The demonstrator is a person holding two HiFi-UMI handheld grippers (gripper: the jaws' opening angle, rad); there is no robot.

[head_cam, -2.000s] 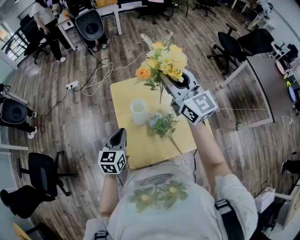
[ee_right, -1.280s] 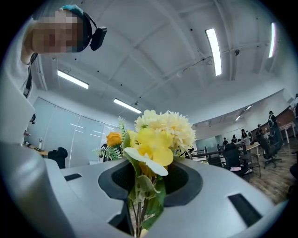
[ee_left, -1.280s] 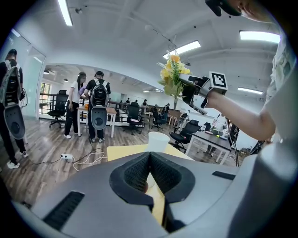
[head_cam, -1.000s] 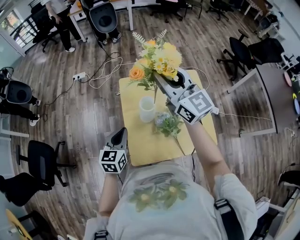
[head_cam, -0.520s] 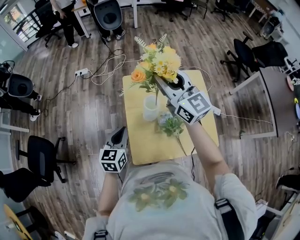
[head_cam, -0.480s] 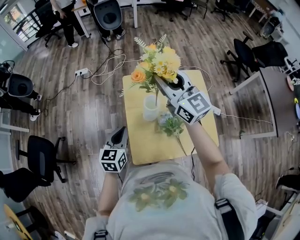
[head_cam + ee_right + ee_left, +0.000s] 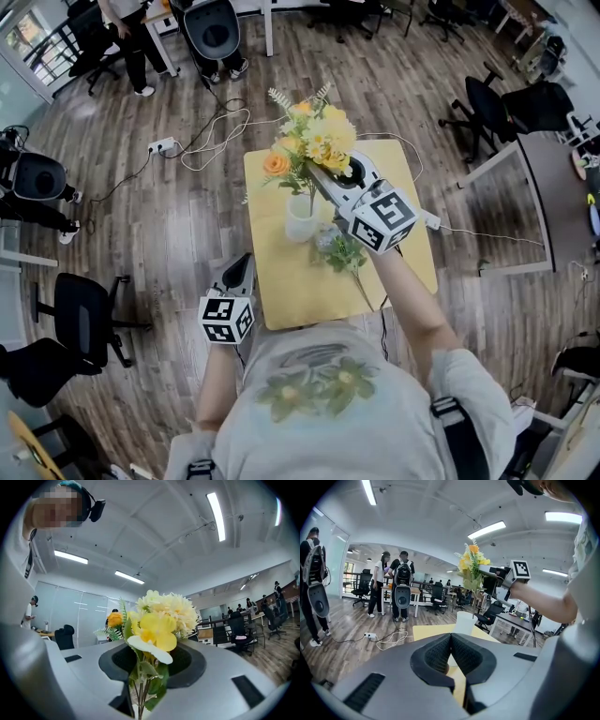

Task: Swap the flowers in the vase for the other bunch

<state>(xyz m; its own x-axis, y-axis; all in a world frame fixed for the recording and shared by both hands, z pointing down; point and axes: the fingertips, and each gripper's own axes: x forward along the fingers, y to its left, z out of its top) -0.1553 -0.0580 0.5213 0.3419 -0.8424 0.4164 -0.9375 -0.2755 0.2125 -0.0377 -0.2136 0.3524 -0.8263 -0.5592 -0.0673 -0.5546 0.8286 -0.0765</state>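
A yellow and orange bouquet (image 7: 317,139) stands upright over the white vase (image 7: 302,219) on the yellow table (image 7: 281,291). My right gripper (image 7: 317,180) is shut on its stems, and the stem ends reach down to the vase's mouth. In the right gripper view the stems (image 7: 139,688) run down between the jaws below the blooms (image 7: 157,616). The other bunch, bluish with green leaves (image 7: 339,249), lies flat on the table just right of the vase. My left gripper (image 7: 241,265) hangs off the table's near left edge, shut and holding nothing (image 7: 451,638), pointing at the vase (image 7: 465,622).
A power strip with looping white cable (image 7: 161,146) lies on the wood floor beyond the table's left. Office chairs (image 7: 80,319) stand at left and at upper right (image 7: 506,98). A grey desk (image 7: 536,178) is at right. People stand at the far left (image 7: 399,585).
My right gripper has come down with the yellow bouquet, so the stems hang lower at the vase's mouth. The left gripper has stayed where it was.
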